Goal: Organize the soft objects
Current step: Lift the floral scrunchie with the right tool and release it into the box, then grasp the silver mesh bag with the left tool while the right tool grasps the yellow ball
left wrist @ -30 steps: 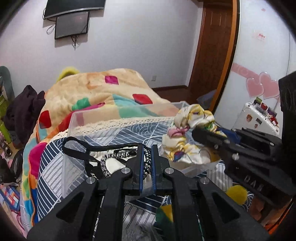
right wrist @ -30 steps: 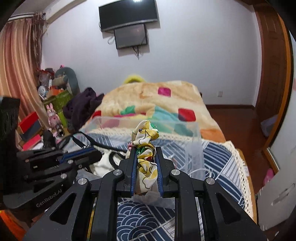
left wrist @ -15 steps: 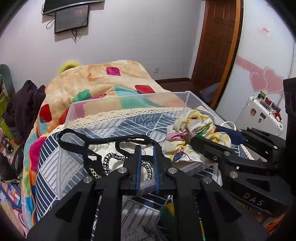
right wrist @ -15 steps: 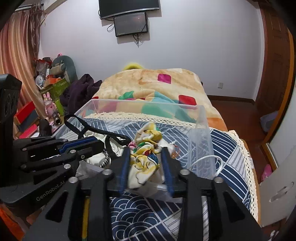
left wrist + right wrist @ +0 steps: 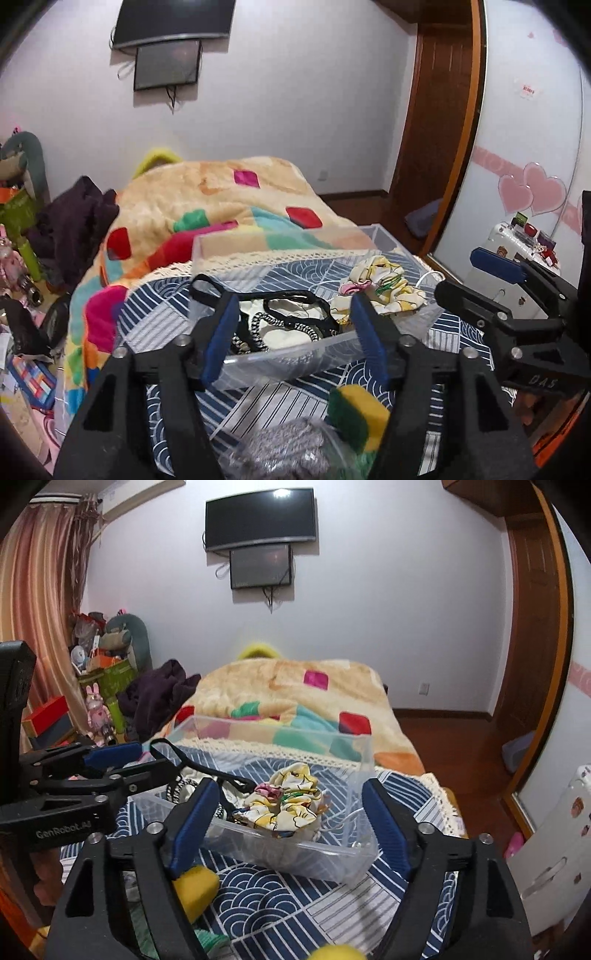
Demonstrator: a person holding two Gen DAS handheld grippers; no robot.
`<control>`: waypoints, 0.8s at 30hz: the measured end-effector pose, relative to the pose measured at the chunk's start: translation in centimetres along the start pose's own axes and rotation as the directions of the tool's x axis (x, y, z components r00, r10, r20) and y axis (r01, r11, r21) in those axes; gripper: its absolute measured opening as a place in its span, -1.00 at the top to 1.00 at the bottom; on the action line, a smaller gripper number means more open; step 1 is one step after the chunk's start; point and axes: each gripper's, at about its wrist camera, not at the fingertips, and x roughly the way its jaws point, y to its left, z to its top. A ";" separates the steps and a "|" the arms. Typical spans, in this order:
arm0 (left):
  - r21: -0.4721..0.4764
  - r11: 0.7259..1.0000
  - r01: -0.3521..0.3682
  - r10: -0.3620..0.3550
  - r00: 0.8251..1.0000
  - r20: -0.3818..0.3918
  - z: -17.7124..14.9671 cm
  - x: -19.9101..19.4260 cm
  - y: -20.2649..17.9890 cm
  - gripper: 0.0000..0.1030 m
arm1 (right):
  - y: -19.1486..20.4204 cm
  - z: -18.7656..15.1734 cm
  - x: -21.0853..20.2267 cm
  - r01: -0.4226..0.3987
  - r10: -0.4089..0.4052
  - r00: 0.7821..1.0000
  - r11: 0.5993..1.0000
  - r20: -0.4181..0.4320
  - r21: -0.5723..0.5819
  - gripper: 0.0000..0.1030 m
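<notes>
Left view shows grey knit [image 5: 291, 452]; right view, curtain [image 5: 35, 602].

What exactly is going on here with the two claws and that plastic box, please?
A person is sorting soft things on a bed into a clear plastic box. Both the left claw and the right claw are open and empty, just short of the box. A yellow patterned cloth and a black strap lie inside it. A yellow sponge waits outside.
</notes>
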 end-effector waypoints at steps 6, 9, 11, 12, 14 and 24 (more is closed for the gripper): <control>0.013 0.999 -0.029 0.029 1.000 0.012 -2.1 -2.3 -0.1 -0.58 | -0.3 -1.3 -1.3 0.009 -0.009 1.000 1.000 0.004 0.000 -0.58; 0.019 0.999 -0.033 0.034 0.999 -0.016 -3.6 -2.5 -0.2 -0.61 | -0.5 -2.4 -1.3 0.008 -0.008 1.000 1.000 -0.018 0.014 -0.58; 0.026 0.999 -0.046 0.047 0.998 -0.031 -4.6 -2.5 -0.2 -0.64 | -0.6 -3.0 -1.1 0.013 -0.012 0.999 1.000 -0.039 0.017 -0.58; 0.029 0.998 -0.058 0.059 0.997 -0.044 -5.3 -2.4 -0.2 -0.67 | -0.6 -3.4 -1.0 0.020 -0.019 0.999 1.000 -0.048 0.018 -0.58; 0.028 0.998 -0.064 0.065 0.996 -0.064 -6.2 -2.2 -0.2 -0.68 | -0.7 -4.2 -0.8 0.025 -0.024 0.997 0.999 -0.072 0.020 -0.58; -0.039 0.998 -0.042 0.035 0.987 -0.158 -10.5 -0.4 0.4 -0.73 | -1.3 -8.1 -0.5 0.046 -0.040 0.982 0.998 -0.185 0.029 -0.58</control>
